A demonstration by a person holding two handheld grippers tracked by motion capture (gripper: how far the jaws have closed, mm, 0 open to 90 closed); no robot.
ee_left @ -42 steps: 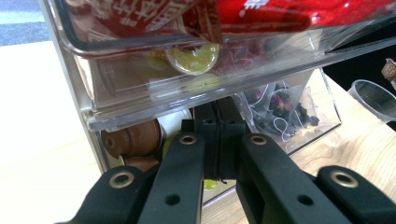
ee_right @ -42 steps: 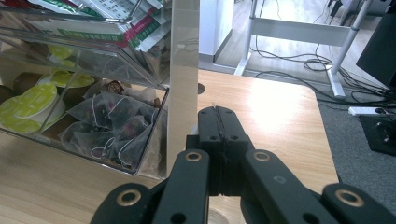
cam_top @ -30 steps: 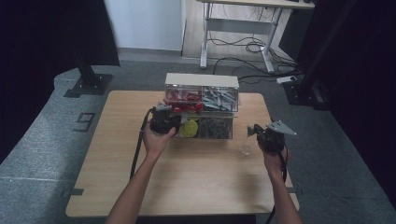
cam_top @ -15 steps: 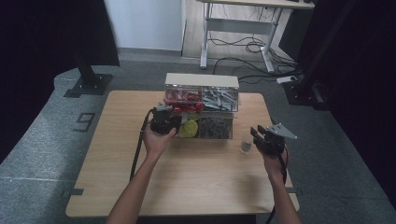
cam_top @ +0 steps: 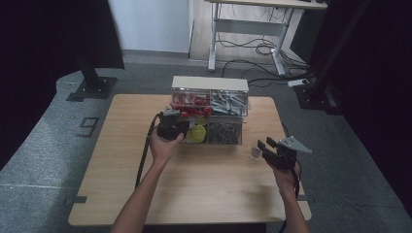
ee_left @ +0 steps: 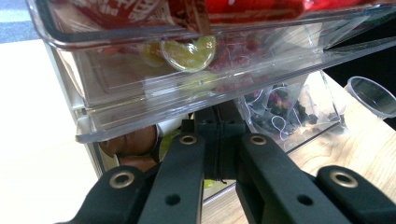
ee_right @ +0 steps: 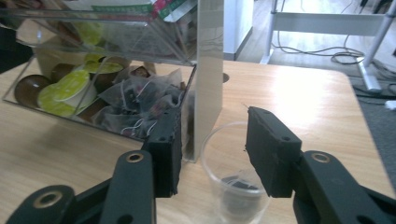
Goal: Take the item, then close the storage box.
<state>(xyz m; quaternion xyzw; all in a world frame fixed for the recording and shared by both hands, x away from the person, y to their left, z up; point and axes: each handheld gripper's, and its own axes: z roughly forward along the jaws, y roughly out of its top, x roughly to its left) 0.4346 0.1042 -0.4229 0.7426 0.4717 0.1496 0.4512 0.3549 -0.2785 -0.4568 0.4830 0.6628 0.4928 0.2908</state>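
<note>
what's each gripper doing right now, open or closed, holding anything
Left gripper: shut on the drawer handle.
Right gripper: open, jaws just been opening, clear cup between them, not gripped.

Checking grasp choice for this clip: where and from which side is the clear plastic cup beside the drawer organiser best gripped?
Grip the clear cup across its upper wall just under the rim, coming in level from the person's side. It stands upright on the table, its wall round and thin, close beside the organiser, so that side is blocked. The right gripper, jaws just opening, already straddles it without visibly pressing.
</note>
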